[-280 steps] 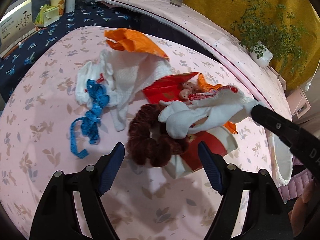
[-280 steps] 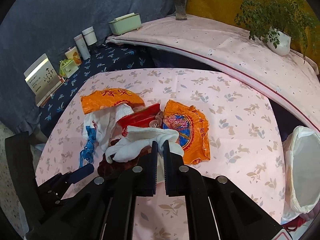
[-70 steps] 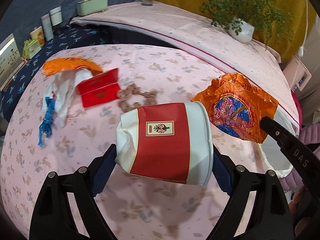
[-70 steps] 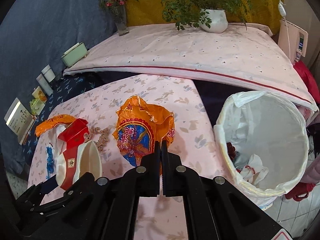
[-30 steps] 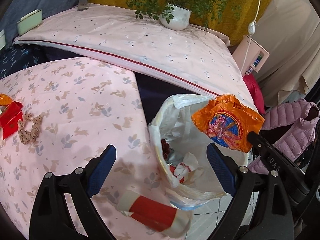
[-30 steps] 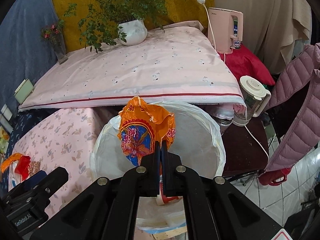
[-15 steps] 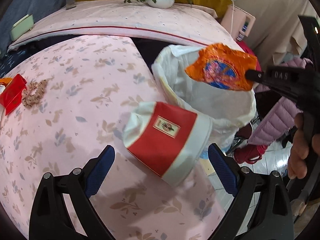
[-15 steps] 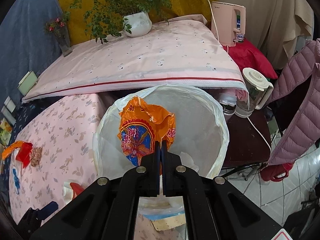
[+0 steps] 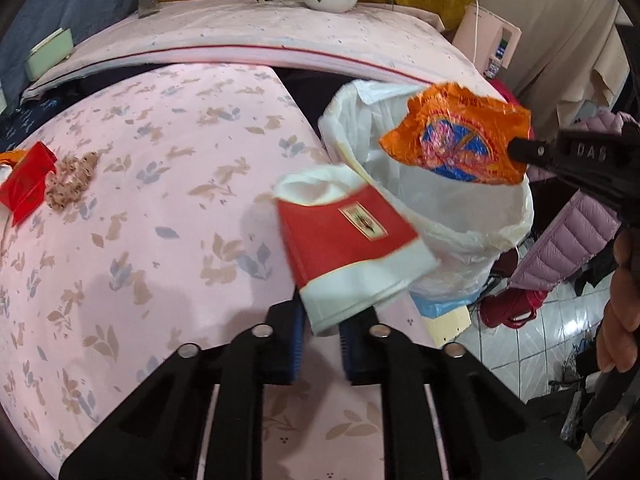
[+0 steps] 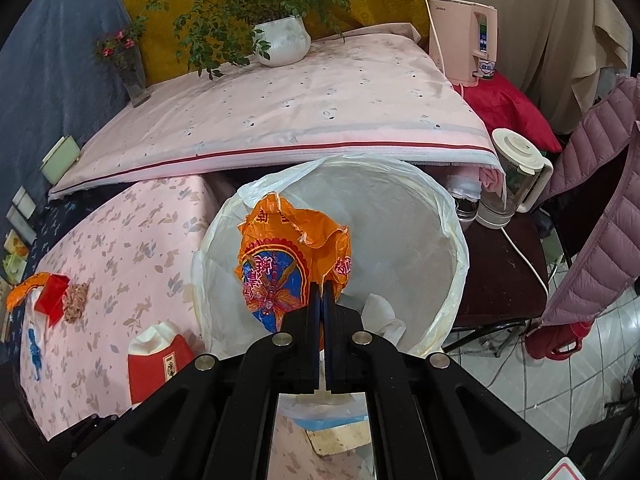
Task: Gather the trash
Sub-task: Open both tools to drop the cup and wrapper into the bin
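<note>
My left gripper is shut on the white edge of a red and white paper bag, held above the table's right edge beside the bin; the bag also shows in the right wrist view. My right gripper is shut on an orange printed plastic bag and holds it over the mouth of the white-lined trash bin. The orange bag, the bin and the right gripper also show in the left wrist view. White crumpled trash lies inside the bin.
On the pink flowered table lie a red box, a brown scrunchie, an orange wrapper and a blue ribbon. A blender, a purple jacket and a red item stand right of the bin.
My left gripper has closed on the red and white bag, which lay loose between open jaws before. My right gripper keeps the orange bag over the bin.
</note>
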